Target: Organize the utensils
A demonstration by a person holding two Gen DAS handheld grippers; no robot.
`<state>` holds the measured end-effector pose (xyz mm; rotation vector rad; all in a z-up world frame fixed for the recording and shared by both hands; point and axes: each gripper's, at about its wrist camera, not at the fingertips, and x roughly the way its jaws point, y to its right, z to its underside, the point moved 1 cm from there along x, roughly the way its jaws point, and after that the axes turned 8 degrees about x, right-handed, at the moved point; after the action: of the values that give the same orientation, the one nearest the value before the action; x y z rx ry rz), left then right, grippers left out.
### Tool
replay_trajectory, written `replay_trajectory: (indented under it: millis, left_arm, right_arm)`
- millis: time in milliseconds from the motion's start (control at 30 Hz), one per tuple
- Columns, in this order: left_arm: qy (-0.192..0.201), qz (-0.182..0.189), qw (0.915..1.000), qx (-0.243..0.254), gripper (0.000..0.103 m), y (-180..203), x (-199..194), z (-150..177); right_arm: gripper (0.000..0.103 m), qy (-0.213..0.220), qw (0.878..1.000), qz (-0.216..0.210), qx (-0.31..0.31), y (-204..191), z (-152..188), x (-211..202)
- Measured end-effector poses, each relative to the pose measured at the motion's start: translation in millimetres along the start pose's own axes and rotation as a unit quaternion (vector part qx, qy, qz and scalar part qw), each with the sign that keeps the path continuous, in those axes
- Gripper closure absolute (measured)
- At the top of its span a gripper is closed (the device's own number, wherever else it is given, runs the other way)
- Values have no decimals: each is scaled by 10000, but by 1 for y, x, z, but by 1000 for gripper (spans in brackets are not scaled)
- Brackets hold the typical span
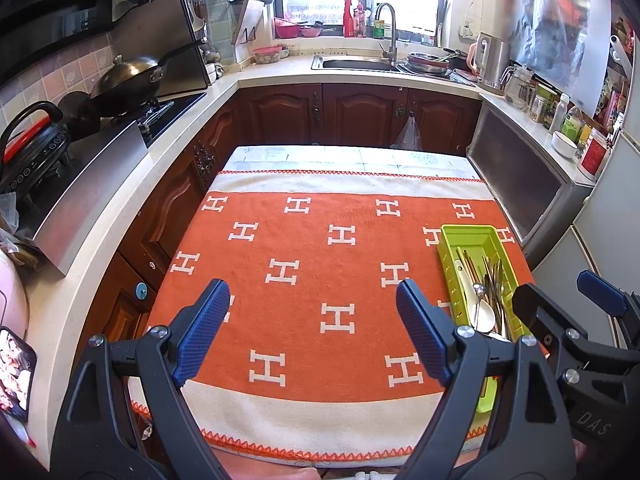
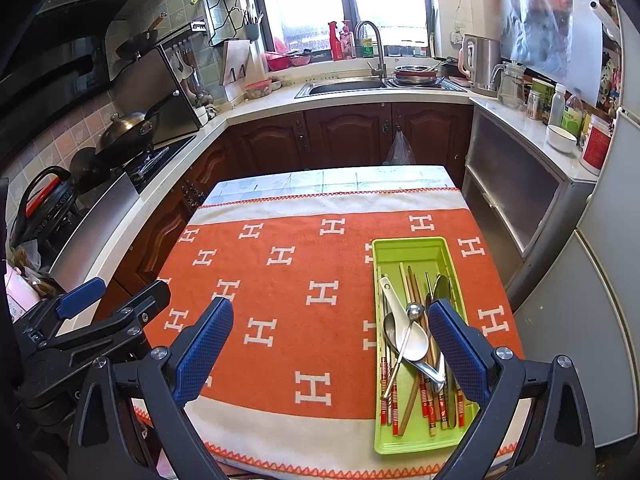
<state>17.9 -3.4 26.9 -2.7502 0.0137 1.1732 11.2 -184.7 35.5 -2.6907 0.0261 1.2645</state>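
Observation:
A lime-green tray (image 2: pixel 408 245) lies on the right side of the orange cloth (image 2: pixel 280 292) with white H marks. In it sits a mixed pile of utensils (image 2: pixel 416 344): a white spoon, metal spoons, wooden and red-patterned chopsticks. My right gripper (image 2: pixel 330 305) is open above the cloth's near part, its right finger over the tray's utensils, with nothing between the fingers. My left gripper (image 1: pixel 311 286) is also open and empty, over the cloth's middle. In the left wrist view the tray (image 1: pixel 468 232) is at the right, partly hidden by the right gripper (image 1: pixel 560 292).
The cloth-covered table (image 1: pixel 340 160) stands in a U-shaped kitchen. A stove with a wok (image 1: pixel 128 76) runs along the left counter. The sink (image 1: pixel 356 64) is at the back, and a grey cabinet (image 1: pixel 516 188) and fridge are at the right. A phone (image 1: pixel 16 372) lies near left.

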Motion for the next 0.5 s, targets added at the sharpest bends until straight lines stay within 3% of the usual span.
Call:
replay_trajectory:
  millis: [500]
  left_arm:
    - [-2,37,10000,-5,19,1,0,4]
  right_arm:
    - [4,6,10000,-24,-5,2,-1,1]
